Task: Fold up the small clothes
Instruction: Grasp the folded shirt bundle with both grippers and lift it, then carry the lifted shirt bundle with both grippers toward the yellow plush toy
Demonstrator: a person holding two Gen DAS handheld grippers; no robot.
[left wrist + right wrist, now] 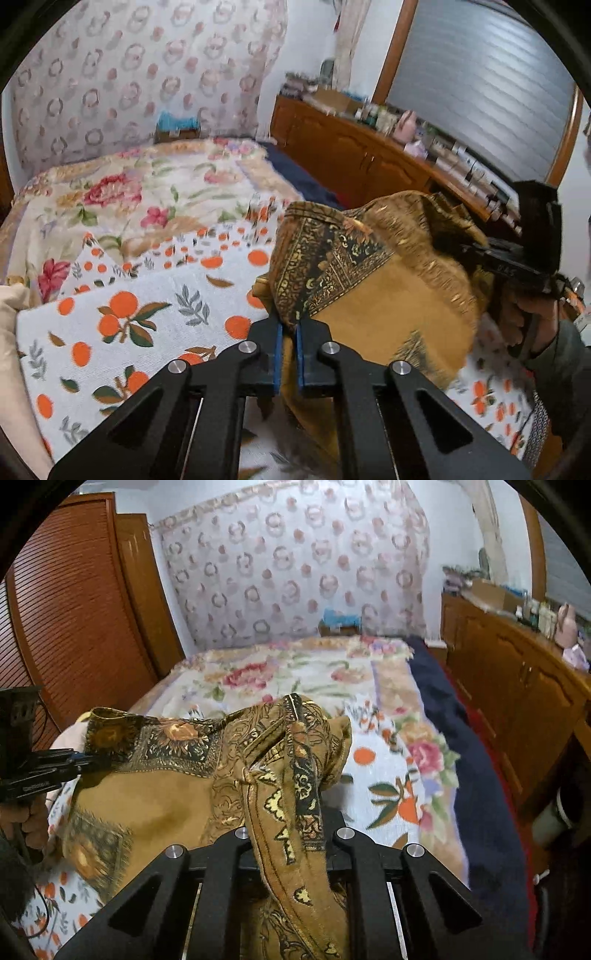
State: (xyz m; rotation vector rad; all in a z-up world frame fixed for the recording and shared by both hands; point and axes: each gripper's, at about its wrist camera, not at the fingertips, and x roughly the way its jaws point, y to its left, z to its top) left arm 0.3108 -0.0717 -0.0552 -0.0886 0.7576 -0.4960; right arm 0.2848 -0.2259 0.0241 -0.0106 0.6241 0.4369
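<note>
A mustard-brown patterned cloth (380, 295) with a black and gold border hangs lifted above the bed between both grippers. My left gripper (289, 334) is shut on one corner of it, the blue pads (277, 354) pressed against the fabric. The right wrist view shows that gripper (92, 761) at the far left, pinching the cloth's corner. My right gripper (288, 827) is shut on another bunched edge of the cloth (177, 812), which drapes over its fingertips and hides them. In the left wrist view that gripper (458, 248) bites the cloth's far side, a hand (532, 314) holding it.
Below lies a bed with an orange-print sheet (147, 306) and a floral blanket (122, 192). A wooden dresser (351, 147) crowded with small items runs along the right side. A louvred wooden wardrobe (74, 609) stands at the left.
</note>
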